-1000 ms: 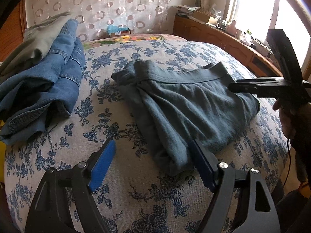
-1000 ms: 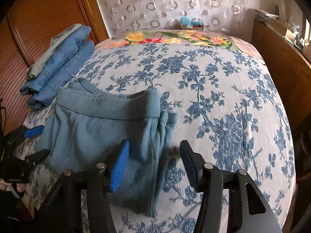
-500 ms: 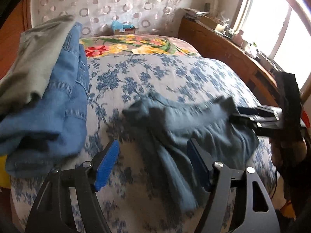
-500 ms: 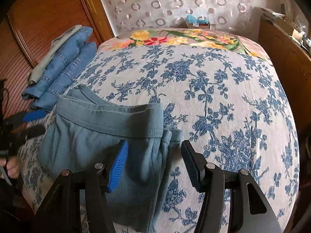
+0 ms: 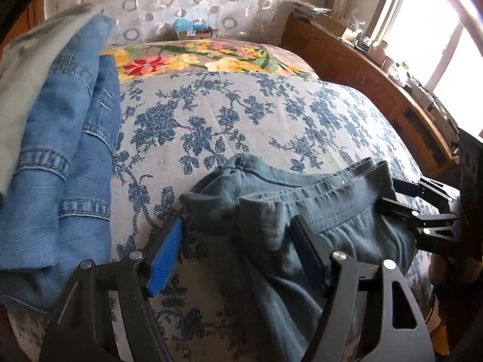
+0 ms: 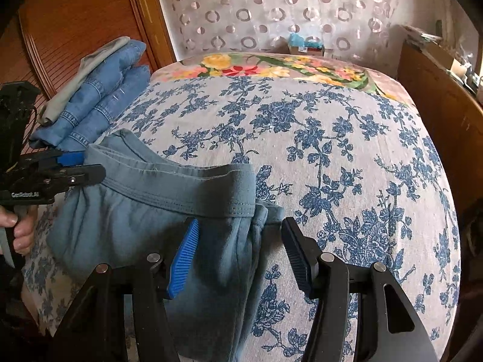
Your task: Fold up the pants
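The folded grey-blue pants [image 5: 347, 211] [image 6: 135, 211] lie near the front edge of the bed, waistband toward the headboard. My left gripper [image 5: 238, 220] [image 6: 81, 166] straddles the bunched left waistband corner. Its blue pad tip touches the cloth edge, and its jaws stand wide. My right gripper [image 6: 240, 221] [image 5: 388, 193] straddles the pants' right end. Its left pad rests over the cloth, and a thin strip of bedspread shows before its right finger. Neither gripper squeezes the fabric.
The bed [image 6: 332, 150] has a blue floral spread. A pile of folded jeans [image 5: 60, 150] [image 6: 99, 96] with a grey garment on top sits at the left. A wooden cabinet [image 5: 362, 75] runs along the right, a wardrobe [image 6: 75, 15] along the left. A hand [image 6: 21, 229] holds the left gripper's handle.
My left gripper has moved forward from the pants' lower edge up to the left waistband corner, its jaws narrowing a little. The cloth there has bunched up. The right gripper has stayed put.
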Motion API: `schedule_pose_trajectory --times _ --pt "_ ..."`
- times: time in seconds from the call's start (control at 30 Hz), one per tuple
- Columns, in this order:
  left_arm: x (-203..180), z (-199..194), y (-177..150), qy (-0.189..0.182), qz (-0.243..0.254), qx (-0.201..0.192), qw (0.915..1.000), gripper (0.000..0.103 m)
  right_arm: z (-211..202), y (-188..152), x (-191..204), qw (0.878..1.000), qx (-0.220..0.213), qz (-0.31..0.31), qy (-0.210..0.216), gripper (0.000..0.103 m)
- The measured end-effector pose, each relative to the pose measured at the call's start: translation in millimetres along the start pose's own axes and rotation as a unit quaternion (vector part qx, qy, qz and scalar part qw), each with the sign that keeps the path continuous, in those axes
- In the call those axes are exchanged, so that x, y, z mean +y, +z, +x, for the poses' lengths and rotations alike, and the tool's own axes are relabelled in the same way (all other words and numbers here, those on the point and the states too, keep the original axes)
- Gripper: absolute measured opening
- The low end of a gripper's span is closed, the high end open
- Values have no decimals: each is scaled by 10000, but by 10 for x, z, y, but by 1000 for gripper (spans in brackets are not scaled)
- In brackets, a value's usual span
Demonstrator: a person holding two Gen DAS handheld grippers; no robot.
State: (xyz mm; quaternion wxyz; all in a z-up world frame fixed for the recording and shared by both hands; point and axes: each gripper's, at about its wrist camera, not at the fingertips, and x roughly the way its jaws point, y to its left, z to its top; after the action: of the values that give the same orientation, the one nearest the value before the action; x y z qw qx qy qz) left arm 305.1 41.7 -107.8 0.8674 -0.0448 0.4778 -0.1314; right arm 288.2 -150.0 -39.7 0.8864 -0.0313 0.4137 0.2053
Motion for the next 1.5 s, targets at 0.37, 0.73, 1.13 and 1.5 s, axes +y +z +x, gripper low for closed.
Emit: schedule_pose_trajectory --times 0.37,0.73,1.13,1.5 --pt "1 -2 -26 -556 -123 -87 9983 35 22 44 -59 9993 45 162 331 17" --pt "-222 -477 19 -626 119 -595 9962 20 -177 29 -36 9977 -241 240 591 10" --pt "-316 -1078 56 -560 304 -1279 9897 20 -831 142 178 9926 -1067 -146 568 9" --pt "-232 -1400 112 -340 325 -1715 9841 20 -1099 332 327 9856 -1487 -492 633 9"
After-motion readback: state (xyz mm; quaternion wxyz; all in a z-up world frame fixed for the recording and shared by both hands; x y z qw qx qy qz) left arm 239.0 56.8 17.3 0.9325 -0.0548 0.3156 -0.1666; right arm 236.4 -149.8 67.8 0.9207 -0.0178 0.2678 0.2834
